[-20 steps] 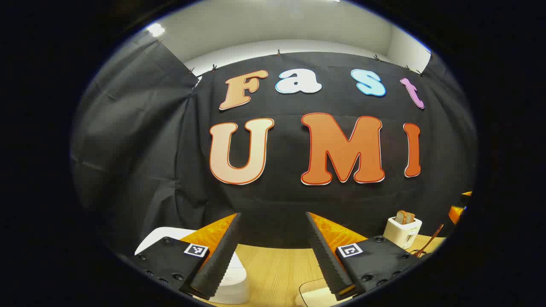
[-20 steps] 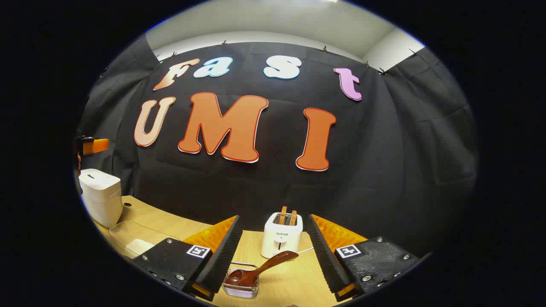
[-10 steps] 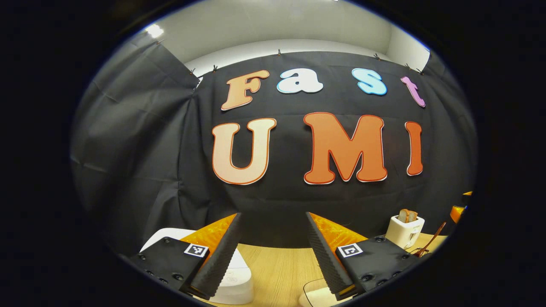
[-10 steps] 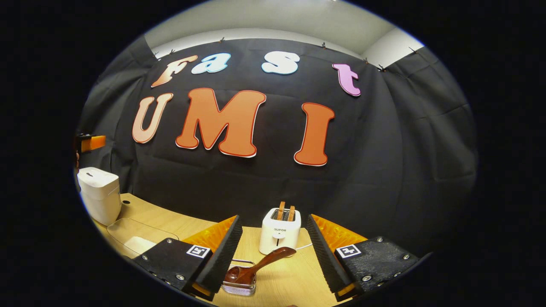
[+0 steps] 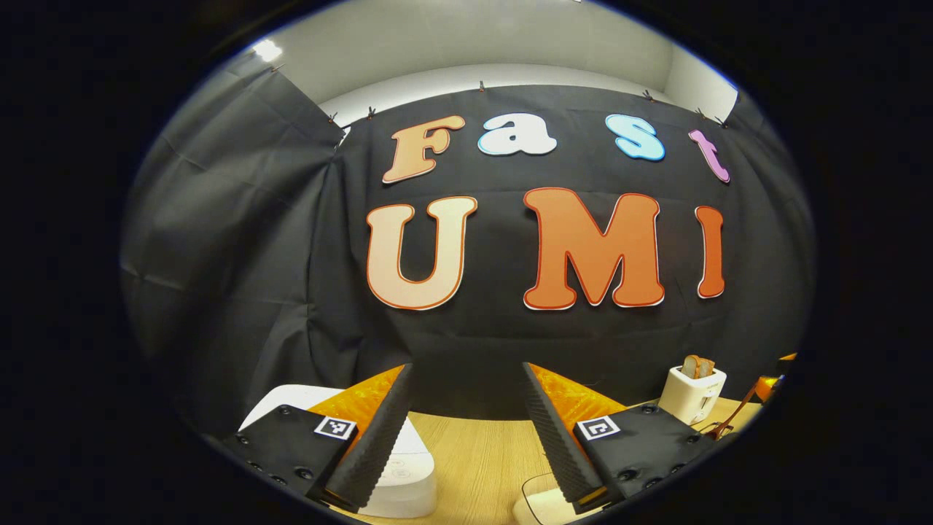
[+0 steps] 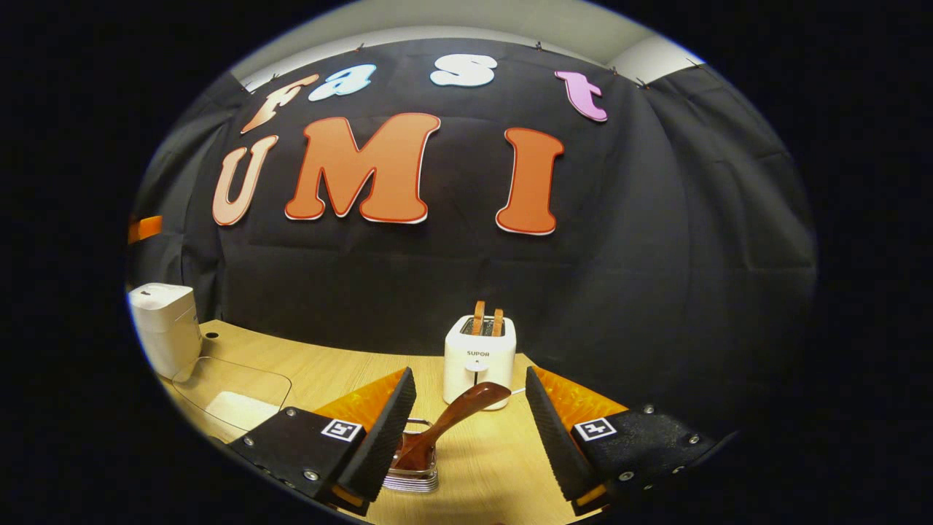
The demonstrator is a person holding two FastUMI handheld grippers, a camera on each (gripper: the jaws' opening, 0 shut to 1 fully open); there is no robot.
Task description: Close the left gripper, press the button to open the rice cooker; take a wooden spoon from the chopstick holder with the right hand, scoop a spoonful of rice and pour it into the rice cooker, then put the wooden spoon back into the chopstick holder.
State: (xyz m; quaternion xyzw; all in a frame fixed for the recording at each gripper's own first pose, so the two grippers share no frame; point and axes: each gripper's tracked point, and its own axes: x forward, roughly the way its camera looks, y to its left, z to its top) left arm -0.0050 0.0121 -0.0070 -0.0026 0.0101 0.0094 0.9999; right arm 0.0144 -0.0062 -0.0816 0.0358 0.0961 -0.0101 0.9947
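Left gripper view: left claw (image 5: pixel 466 430) spread, empty, above the desk (image 5: pixel 481 459); cooker (image 5: pixel 404 477) closed, low behind its left finger. Right gripper view: cooker (image 6: pixel 166 332) far left of the toaster (image 6: pixel 479 359); right claw (image 6: pixel 470 434) spread, empty; spoon (image 6: pixel 452 423) in the holder (image 6: pixel 415 477), between the fingers, before the toaster.

The white rice cooker (image 6: pixel 166 324) sits shut on the table. The brown wooden spoon (image 6: pixel 448 423) leans in the wire chopstick holder (image 6: pixel 417 474).
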